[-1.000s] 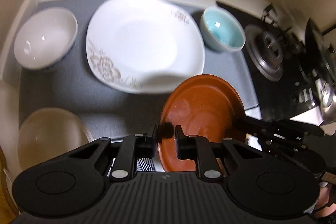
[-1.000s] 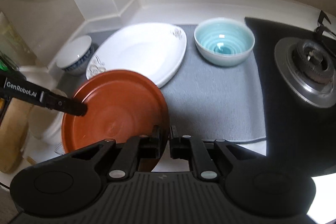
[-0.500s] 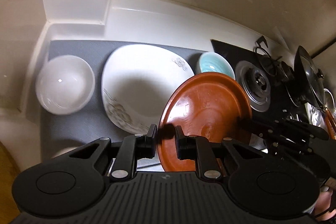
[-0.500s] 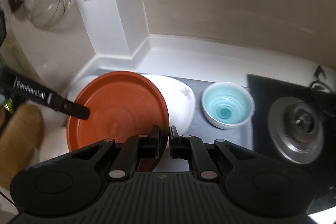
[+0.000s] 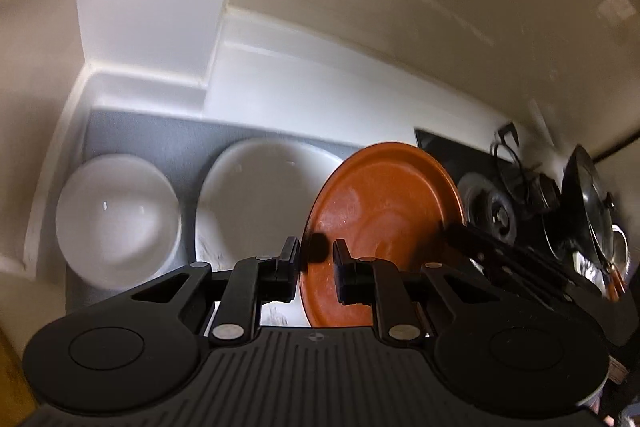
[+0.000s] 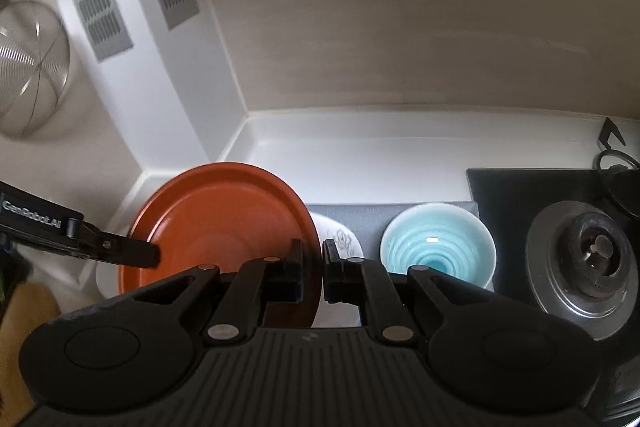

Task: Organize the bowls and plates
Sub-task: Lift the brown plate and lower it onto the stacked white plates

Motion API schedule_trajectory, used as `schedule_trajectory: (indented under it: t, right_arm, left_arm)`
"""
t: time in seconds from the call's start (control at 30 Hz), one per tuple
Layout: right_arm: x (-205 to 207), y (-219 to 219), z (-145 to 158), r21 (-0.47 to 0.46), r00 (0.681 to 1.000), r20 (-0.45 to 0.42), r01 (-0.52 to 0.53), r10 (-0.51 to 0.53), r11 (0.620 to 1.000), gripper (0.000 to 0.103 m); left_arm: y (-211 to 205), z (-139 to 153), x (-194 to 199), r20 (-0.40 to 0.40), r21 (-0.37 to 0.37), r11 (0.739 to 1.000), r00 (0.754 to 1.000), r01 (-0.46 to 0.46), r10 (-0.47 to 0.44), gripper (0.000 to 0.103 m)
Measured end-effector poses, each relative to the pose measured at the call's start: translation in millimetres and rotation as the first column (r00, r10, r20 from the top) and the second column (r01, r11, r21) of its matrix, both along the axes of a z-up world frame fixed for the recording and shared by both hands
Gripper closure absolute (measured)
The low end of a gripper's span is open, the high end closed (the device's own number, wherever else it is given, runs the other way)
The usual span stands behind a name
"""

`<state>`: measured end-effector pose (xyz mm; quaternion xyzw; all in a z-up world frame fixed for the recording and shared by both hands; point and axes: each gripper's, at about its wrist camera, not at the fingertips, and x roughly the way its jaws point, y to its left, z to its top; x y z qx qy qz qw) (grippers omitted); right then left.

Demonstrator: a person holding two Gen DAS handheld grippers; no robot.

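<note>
- two sets of tongs, both pinching the same thing: the left tongs (image 5: 316, 267) grip one edge of the brown plate (image 5: 384, 227) and the right tongs (image 6: 312, 265) grip the opposite edge, jaws nearly pressed together on the rim
- one brown plate, held up off the table (image 6: 360, 147) between the two, tilted, nothing on it. in the left wrist view it sits at centre right of the frame; in the right wrist view it's at centre left
- one big white plate (image 5: 260, 195) with a floral print, flat on the grey mat (image 5: 120, 131), centre of the left view. empty as far as i can see; the brown plate covers part of it
- one white bowl (image 5: 116, 219) at the left of the left view, on the mat just beside the white plate, empty
- one light blue bowl (image 6: 438, 247) with ring pattern inside, on the mat at centre right of the right view, empty
- so: two plates, two bowls
- one gas burner (image 6: 584, 259) on the black stove at the right edge of the right view, close to the blue bowl
- one wire strainer (image 6: 28, 71) hanging on the wall, upper left of the right view
- some dark pans at the far right of the left view, too blurry to count
</note>
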<state>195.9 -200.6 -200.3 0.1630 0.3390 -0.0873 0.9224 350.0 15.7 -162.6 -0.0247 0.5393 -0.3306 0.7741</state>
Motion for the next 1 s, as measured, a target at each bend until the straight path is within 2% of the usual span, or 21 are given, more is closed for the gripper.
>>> schedule_trajectory:
  t: [0.07,0.13,0.2,0.3,0.37,0.47,0.57,0.63,0.77,0.83,0.93,1.0]
  right_arm:
    - [4.1,3.9,-0.7,-0.023,1.0,0.009,-0.017,0.017,1.0,0.092]
    - [13.1,6.0,-4.2,-0.055,0.999,0.007,-0.031,0.031,0.998,0.092]
    - [23.2,3.0,-11.3,-0.043,0.999,-0.009,-0.031,0.03,0.999,0.092]
    - [37.4,0.5,-26.4,-0.021,0.998,-0.034,-0.045,0.044,0.999,0.092]
    - [45.2,1.9,-37.5,-0.043,0.997,-0.064,-0.053,0.05,0.998,0.092]
    - [54.5,2.4,-54.2,-0.045,0.993,-0.104,-0.06,0.055,0.997,0.091]
    - [61.4,3.2,-70.2,-0.044,0.99,-0.13,-0.057,0.051,0.997,0.091]
    - [65.3,4.4,-79.1,-0.034,0.99,-0.135,-0.047,0.042,0.998,0.091]
    - [69.1,6.6,-94.5,-0.036,0.988,-0.152,-0.03,0.024,0.999,0.091]
    - [69.1,5.8,-100.5,-0.025,0.987,-0.159,-0.026,0.022,0.999,0.091]
    - [63.6,2.2,-109.6,0.027,0.988,-0.157,-0.003,0.007,1.0,0.091]
    - [62.5,2.5,-115.2,0.029,0.987,-0.162,0.023,-0.018,0.999,0.091]
  left_arm:
    - [-0.5,-3.5,6.2,0.005,0.006,1.0,1.0,-0.014,0.014,0.084]
    - [-1.3,-14.0,16.5,-0.04,0.003,1.0,0.999,-0.031,0.031,0.084]
    - [-3.4,-28.5,26.0,-0.098,0.016,0.998,0.993,-0.056,0.058,0.084]
    - [-5.8,-47.0,30.0,-0.116,0.053,0.995,0.989,-0.082,0.088,0.084]
    - [-10.2,-54.1,25.6,-0.086,0.076,0.994,0.993,-0.076,0.082,0.084]
    - [-22.7,-57.7,17.4,0.015,0.132,0.989,0.998,-0.063,0.061,0.084]
    - [-36.4,-61.7,13.9,0.122,0.195,0.979,0.992,-0.057,0.034,0.084]
    - [-43.2,-67.4,12.6,0.165,0.234,0.97,0.986,-0.06,0.021,0.084]
    - [-52.5,-83.7,15.7,0.195,0.278,0.958,0.981,-0.067,0.012,0.084]
    - [-53.2,-92.6,18.1,0.191,0.276,0.959,0.982,-0.067,0.014,0.084]
    - [-53.2,-106.3,21.1,0.187,0.288,0.954,0.982,-0.083,0.029,0.084]
    - [-50.1,-109.3,28.3,0.136,0.242,0.966,0.989,-0.092,0.06,0.083]
